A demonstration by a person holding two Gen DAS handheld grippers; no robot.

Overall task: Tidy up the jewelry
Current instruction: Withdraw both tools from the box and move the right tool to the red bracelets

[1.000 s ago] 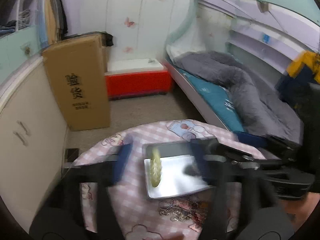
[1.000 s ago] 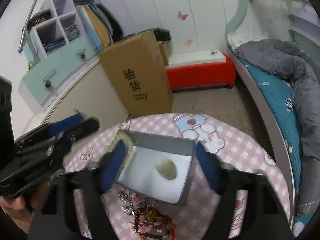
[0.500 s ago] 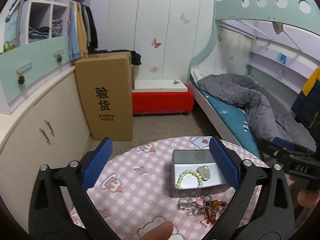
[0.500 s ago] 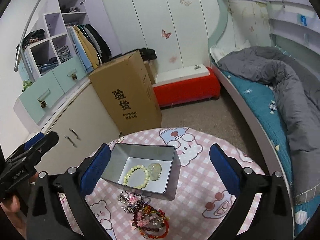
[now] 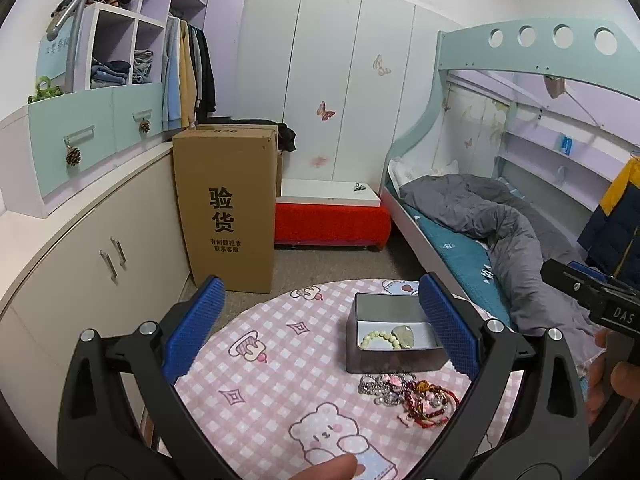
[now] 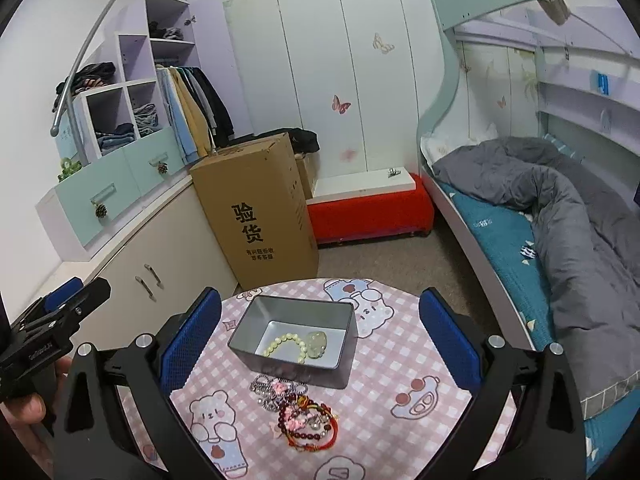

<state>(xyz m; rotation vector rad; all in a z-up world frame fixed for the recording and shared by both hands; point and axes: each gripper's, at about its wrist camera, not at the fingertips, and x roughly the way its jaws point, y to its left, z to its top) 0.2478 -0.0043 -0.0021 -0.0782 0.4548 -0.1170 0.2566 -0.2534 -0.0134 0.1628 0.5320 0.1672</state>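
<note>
A grey metal tin [image 6: 340,368] [image 5: 384,362] stands on the round pink checked table [image 6: 400,364] [image 5: 272,372]. Inside lie a pale green bead bracelet [image 6: 283,343] [image 5: 378,339] and a pale jade pendant [image 6: 317,343] [image 5: 404,335]. In front of the tin sits a heap of silver chains and red bracelets [image 6: 300,408] [image 5: 412,396]. My right gripper [image 6: 320,336] is wide open above the table, the tin framed between its blue pads [image 6: 190,342], touching nothing. My left gripper [image 5: 320,332] is also wide open and empty, left of the tin. Each gripper shows at the other view's edge.
A tall cardboard box [image 5: 226,208] and a red bench [image 5: 332,222] stand on the floor beyond the table. Cabinets [image 5: 100,248] run along the left wall. A bunk bed with a grey duvet [image 5: 500,220] is on the right. A person's fingertip [image 5: 328,470] shows at the table's near edge.
Both grippers have drawn back and up from the tin and opened fully. The bead bracelet, hanging over the tin a second ago, now lies inside beside the pendant.
</note>
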